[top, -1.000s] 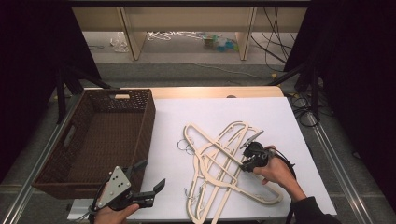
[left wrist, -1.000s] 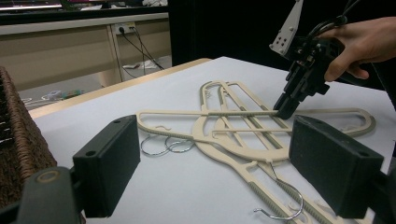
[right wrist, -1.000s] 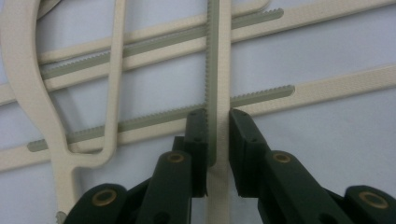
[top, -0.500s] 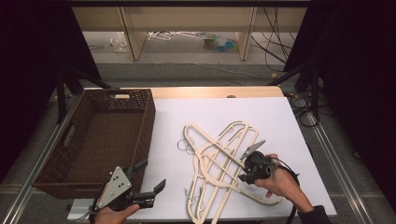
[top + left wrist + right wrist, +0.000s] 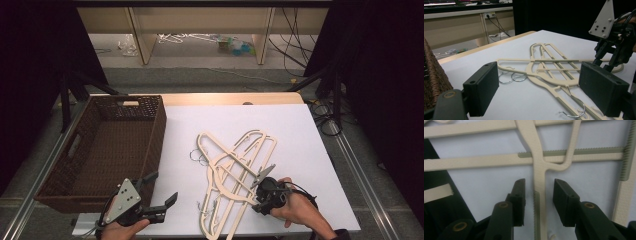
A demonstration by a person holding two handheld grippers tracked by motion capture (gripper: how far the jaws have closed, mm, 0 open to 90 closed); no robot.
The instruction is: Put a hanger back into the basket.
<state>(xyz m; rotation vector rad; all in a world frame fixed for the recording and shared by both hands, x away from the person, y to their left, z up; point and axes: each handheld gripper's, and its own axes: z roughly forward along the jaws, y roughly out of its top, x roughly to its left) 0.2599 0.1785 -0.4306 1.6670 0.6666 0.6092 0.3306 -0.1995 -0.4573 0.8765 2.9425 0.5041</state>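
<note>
Right gripper (image 5: 537,195) jaws just opened, straddling a cream hanger (image 5: 540,202) bar untouched; left gripper (image 5: 539,87) wide open, empty.

Both tongs were black. The left tongs (image 5: 161,191) carried a grey three-cornered plate (image 5: 124,201) studded with dark screws, flat rectangular pads (image 5: 484,86) and brass pivot pins. A black cable trailed from the right tongs (image 5: 266,184).

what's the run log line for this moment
right gripper: jaws just opened, straddling cream plastic hanger | left gripper: open, idle | brown wicker basket: empty
</note>
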